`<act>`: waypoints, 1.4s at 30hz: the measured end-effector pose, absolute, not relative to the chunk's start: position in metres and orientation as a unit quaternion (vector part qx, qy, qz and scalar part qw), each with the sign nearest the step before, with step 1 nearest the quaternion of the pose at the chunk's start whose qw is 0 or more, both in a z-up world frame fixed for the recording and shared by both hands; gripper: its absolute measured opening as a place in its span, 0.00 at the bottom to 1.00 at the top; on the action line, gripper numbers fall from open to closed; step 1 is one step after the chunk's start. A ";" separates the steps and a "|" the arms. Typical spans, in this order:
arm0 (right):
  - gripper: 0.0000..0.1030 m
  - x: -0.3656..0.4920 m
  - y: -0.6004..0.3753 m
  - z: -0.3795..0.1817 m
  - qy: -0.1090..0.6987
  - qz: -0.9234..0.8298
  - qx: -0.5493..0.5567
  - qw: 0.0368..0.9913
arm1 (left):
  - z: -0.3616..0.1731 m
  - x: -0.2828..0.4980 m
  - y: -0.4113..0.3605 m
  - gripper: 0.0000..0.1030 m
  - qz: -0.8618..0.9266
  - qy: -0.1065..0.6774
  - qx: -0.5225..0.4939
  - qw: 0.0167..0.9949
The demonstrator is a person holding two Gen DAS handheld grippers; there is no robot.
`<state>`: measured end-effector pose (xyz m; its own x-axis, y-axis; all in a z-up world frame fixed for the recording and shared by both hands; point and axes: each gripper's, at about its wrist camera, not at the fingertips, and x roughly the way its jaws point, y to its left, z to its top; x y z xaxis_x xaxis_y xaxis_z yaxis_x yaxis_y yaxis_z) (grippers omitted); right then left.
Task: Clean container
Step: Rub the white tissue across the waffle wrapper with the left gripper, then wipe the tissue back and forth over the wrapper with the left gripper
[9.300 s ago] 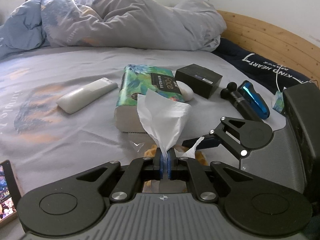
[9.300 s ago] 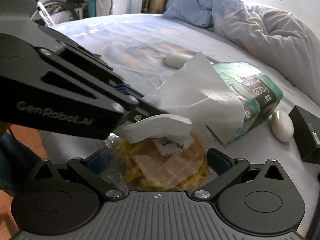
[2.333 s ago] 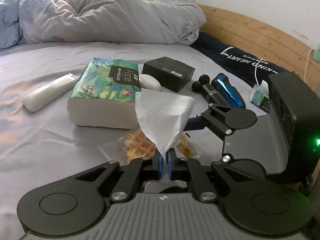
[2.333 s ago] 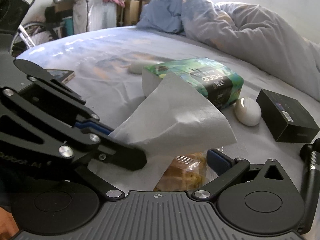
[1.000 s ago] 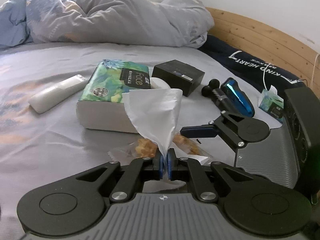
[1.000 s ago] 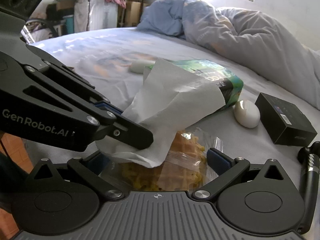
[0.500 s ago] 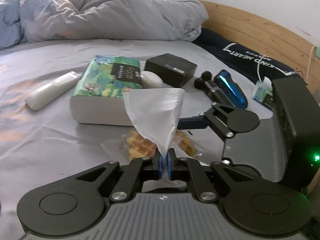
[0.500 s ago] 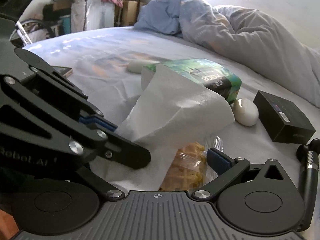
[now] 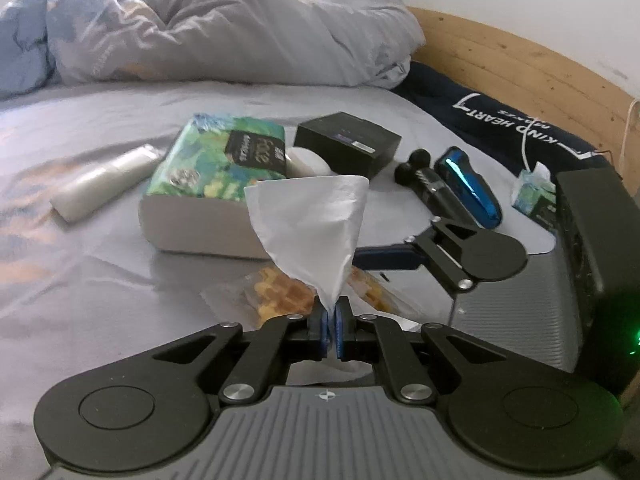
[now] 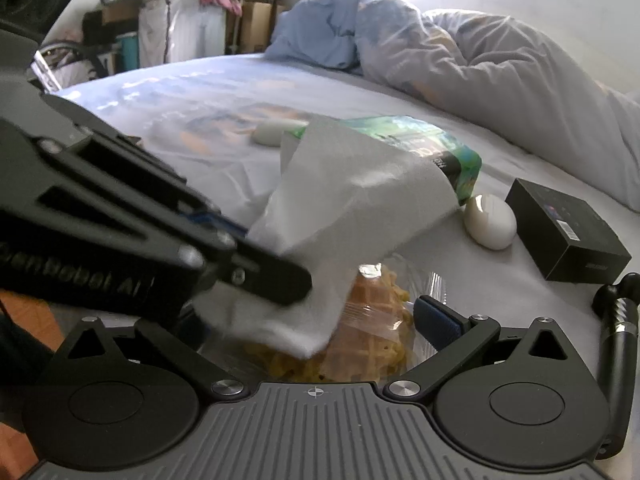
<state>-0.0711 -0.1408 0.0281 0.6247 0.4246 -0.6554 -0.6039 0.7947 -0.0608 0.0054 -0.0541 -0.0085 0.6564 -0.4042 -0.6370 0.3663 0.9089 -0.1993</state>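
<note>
Left gripper [image 9: 329, 330] has its blue pads pressed together on the bottom corner of a white tissue [image 9: 310, 222], which fans upward from the pinch. Right gripper [image 10: 320, 320] stands wide open around a clear bag of waffles [image 10: 372, 320]; one blue pad sits just beside the bag's right side, and the other finger is hidden behind the left gripper and the tissue, so I cannot tell whether it touches. In the right wrist view the tissue's lower edge drapes over the top of the bag.

The bag lies on the bed [image 9: 80, 280] near its front edge, just in front of a green tissue pack [image 9: 216, 172]. Beyond the pack are a white egg-shaped case [image 10: 490, 222] and a black box [image 9: 348, 142], with a black massage tool [image 9: 430, 182] and a blue shaver [image 9: 468, 184] to the right, near the wooden headboard [image 9: 520, 68]. A white remote [image 9: 104, 182] lies left of the pack. The left side of the sheet is bare up to the heaped quilt [image 9: 224, 28] at the far edge.
</note>
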 end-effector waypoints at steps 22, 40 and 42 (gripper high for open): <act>1.00 -0.067 -0.140 0.028 0.330 0.289 -0.136 0.888 | -0.007 0.006 -0.053 0.09 -0.244 0.374 -0.031 0.894; 1.00 -0.068 -0.139 0.029 0.330 0.286 -0.137 0.889 | -0.010 0.012 -0.055 0.09 -0.218 0.346 -0.035 0.912; 1.00 -0.068 -0.138 0.029 0.330 0.286 -0.137 0.889 | -0.010 0.010 -0.056 0.09 -0.217 0.344 -0.030 0.913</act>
